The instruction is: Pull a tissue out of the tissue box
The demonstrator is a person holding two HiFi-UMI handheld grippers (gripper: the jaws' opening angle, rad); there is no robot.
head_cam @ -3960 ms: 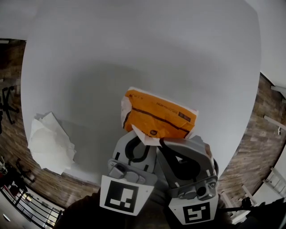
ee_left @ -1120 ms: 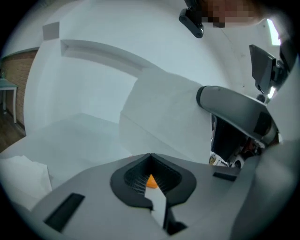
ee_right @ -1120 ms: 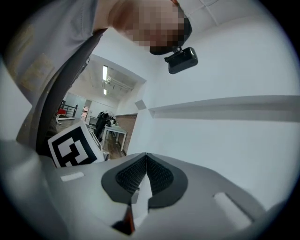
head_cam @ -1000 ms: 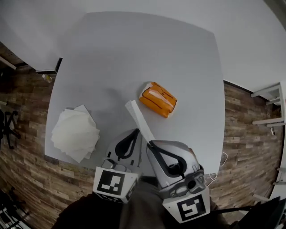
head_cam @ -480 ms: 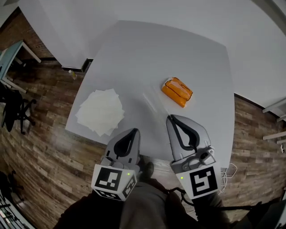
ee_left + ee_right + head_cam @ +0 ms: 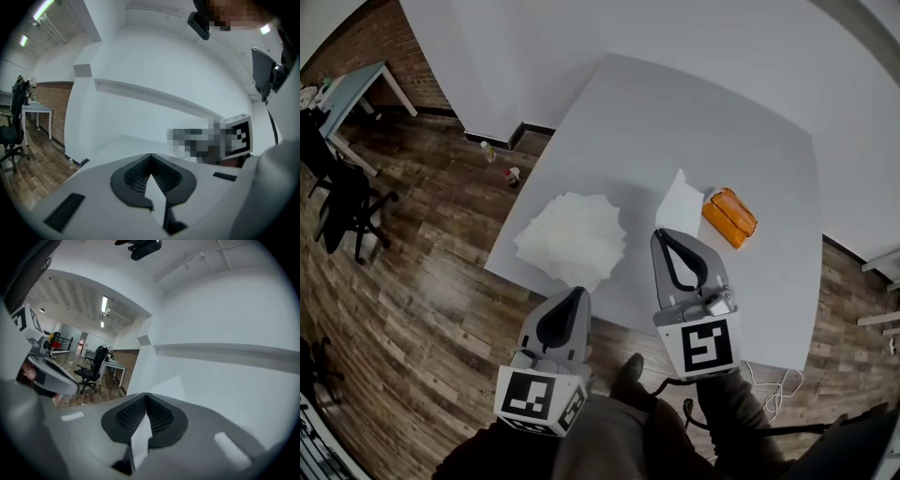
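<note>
The orange tissue pack [image 6: 729, 217] lies on the white table [image 6: 675, 122], toward its right side. My right gripper [image 6: 660, 234] is shut on a white tissue [image 6: 680, 201] that stands up from its tips just left of the pack, free of it. In the right gripper view the tissue [image 6: 175, 386] shows beyond the right gripper [image 6: 146, 395] and runs back between the pads. My left gripper [image 6: 578, 293] hovers at the table's near edge beside a pile of loose tissues [image 6: 572, 239], shut, with nothing seen in it. In its own view the left gripper [image 6: 150, 155] faces a white wall.
Wooden floor [image 6: 422, 281] surrounds the table. An office chair [image 6: 347, 206] and a desk [image 6: 356, 89] stand at the far left. Small bottles [image 6: 490, 150] sit by the wall. A white cable [image 6: 769, 384] lies on the floor at the right. The person's legs [image 6: 619, 431] fill the bottom.
The tissue, stretched from the pack a second ago, has come free and hangs from my right gripper. Both grippers have drawn back from the pack; the left one now sits by the pile.
</note>
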